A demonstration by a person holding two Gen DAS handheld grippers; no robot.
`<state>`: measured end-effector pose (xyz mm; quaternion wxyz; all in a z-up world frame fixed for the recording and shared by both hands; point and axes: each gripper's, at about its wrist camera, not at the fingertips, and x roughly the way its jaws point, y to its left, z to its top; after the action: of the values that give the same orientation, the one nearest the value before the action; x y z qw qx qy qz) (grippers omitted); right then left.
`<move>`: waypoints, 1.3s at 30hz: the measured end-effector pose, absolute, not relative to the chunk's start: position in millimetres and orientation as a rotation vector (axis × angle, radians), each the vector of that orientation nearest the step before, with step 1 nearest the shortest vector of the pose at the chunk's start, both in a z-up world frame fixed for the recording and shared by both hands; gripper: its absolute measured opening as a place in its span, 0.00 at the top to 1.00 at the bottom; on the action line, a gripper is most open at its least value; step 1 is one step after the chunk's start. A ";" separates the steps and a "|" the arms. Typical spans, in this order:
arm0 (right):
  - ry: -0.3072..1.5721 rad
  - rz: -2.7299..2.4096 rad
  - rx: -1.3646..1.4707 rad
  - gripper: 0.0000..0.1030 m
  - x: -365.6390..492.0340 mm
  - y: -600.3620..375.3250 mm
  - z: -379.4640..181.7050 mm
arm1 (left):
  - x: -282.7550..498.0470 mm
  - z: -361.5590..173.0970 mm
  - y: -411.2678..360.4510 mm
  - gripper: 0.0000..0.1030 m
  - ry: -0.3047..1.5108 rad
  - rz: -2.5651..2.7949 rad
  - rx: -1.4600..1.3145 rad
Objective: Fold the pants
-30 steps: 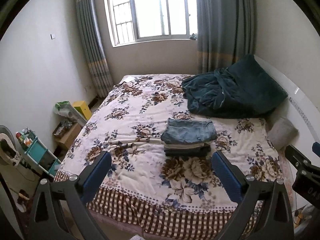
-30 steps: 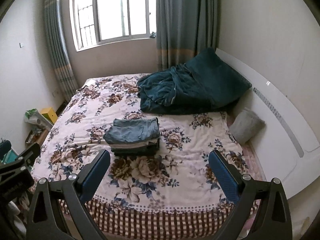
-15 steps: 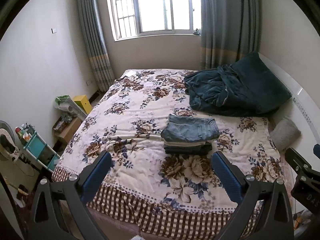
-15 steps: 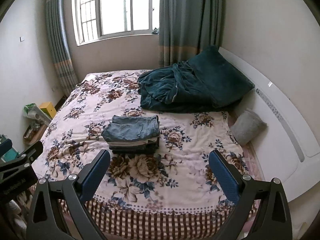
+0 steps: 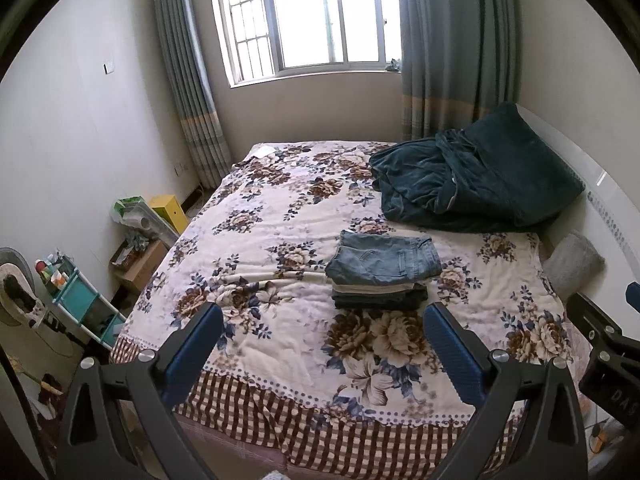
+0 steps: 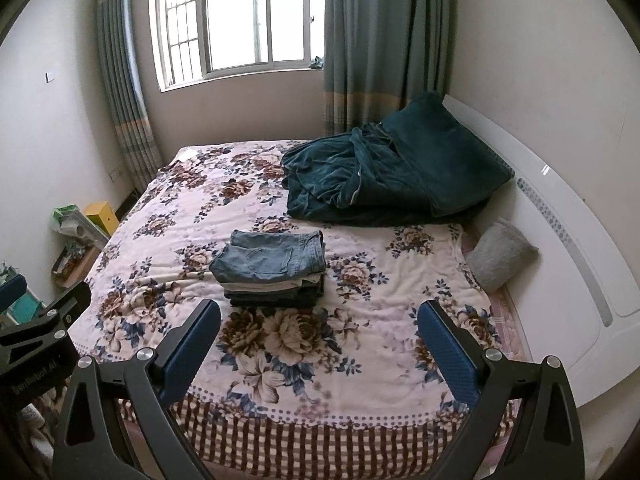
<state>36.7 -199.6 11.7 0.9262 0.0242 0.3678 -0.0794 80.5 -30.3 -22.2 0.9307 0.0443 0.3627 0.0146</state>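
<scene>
A stack of folded pants (image 5: 382,272) lies on the floral bedspread (image 5: 280,220) near the middle of the bed, blue jeans on top, paler and darker pairs beneath. The stack also shows in the right wrist view (image 6: 272,270). My left gripper (image 5: 320,344) is open and empty, held above the foot of the bed, well short of the stack. My right gripper (image 6: 318,342) is open and empty too, beside it to the right. Each gripper's body shows at the edge of the other's view.
A crumpled dark teal blanket (image 5: 472,184) lies at the bed's far right by the white headboard (image 6: 560,216). A grey pillow (image 6: 500,254) rests on the right edge. Boxes, a yellow case (image 5: 170,210) and a teal shelf cart (image 5: 76,300) stand on the floor left.
Both grippers have risen and pulled back slightly, so the bed and stack sit lower and farther in view. The stack has not moved. Both stay open.
</scene>
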 end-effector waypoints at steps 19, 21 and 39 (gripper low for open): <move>0.760 -0.147 0.049 0.00 39.3 -194.0 14.5 | 77.3 -11.1 -26.0 0.01 0.718 0.038 0.100; 0.759 -0.145 0.052 0.00 37.5 -193.8 14.9 | 76.3 -9.9 -25.9 0.00 0.718 0.041 0.099; 0.757 -0.142 0.051 0.00 33.3 -191.4 15.1 | 71.9 -7.1 -25.0 0.00 0.723 0.042 0.096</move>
<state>33.3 -191.4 15.1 0.9265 0.0250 0.3690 -0.0691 71.9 -25.0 -7.1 0.9340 0.0470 0.3536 0.0205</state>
